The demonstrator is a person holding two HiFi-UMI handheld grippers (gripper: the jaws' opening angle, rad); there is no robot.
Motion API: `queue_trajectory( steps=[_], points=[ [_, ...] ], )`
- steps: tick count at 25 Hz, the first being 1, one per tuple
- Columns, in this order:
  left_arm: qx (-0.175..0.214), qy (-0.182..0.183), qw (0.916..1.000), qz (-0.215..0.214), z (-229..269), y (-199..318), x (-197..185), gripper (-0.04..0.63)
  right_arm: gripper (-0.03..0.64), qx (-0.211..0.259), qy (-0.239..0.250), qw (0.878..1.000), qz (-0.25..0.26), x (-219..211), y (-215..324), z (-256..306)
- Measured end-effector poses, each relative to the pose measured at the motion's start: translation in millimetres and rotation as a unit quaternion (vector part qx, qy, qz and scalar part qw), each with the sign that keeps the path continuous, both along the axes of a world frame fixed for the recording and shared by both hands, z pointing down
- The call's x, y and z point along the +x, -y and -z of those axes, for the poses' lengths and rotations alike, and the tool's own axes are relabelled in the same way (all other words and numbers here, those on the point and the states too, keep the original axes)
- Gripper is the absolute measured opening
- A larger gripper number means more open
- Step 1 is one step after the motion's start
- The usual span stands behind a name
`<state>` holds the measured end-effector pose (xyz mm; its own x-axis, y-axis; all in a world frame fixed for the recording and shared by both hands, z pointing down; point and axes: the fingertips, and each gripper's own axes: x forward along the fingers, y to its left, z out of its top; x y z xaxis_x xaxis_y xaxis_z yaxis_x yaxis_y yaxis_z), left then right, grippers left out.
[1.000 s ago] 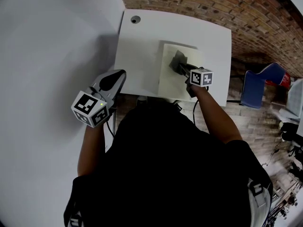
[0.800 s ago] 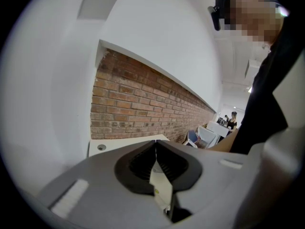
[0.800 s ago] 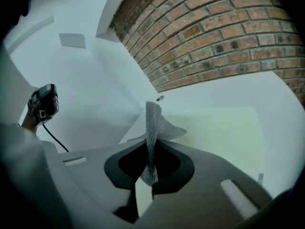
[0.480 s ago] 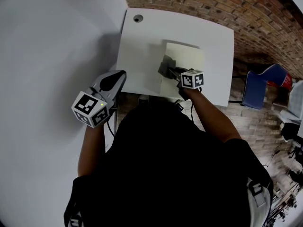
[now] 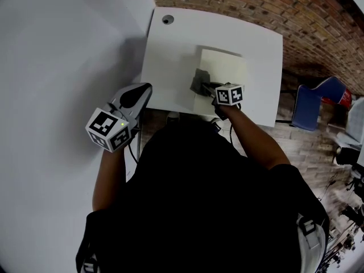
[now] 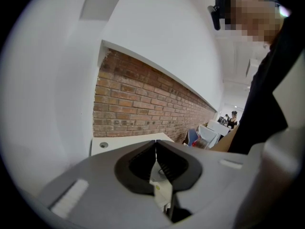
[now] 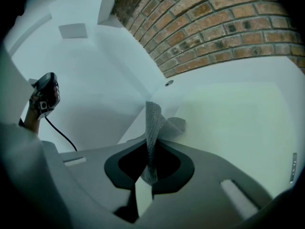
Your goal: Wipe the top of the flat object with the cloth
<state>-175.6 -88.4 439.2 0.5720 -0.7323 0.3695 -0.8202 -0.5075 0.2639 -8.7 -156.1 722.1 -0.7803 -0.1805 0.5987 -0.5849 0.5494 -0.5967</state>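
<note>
A pale flat board (image 5: pixel 223 75) lies on the white table (image 5: pixel 170 56); it fills the right half of the right gripper view (image 7: pixel 238 123). A grey mesh cloth (image 5: pixel 200 81) rests at the board's left edge, with my right gripper (image 5: pixel 209 86) shut on it. In the right gripper view the cloth (image 7: pixel 155 128) runs pinched between the jaws (image 7: pixel 151 144) and folds onto the board. My left gripper (image 5: pixel 136 97) is held off the table's near left corner, its jaws shut on nothing (image 6: pixel 156 144).
A round hole (image 5: pixel 167 20) sits in the table's far left corner. A brick wall (image 5: pixel 256 4) runs behind the table, a white wall (image 5: pixel 57 67) along its left. A blue chair (image 5: pixel 315 104) stands to the right.
My right gripper has dragged the cloth leftwards across the board, from its middle to its left edge. The left gripper has not moved.
</note>
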Motion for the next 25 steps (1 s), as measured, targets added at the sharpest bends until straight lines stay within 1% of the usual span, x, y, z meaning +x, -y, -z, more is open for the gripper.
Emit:
queue_trajectory(
  steps=[13, 25],
  points=[
    [-0.001, -0.001, 1.0000, -0.001, -1.0, -1.8, 0.9, 0.002, 0.014, -0.018, -0.021, 0.999, -0.020, 16.2, -1.5, -17.8],
    [0.001, -0.004, 0.9999, -0.017, -2.6, 6.1, 10.1, 0.002, 0.014, -0.016, -0.036, 0.998, -0.038, 38.7, 2.2, -24.9]
  ],
)
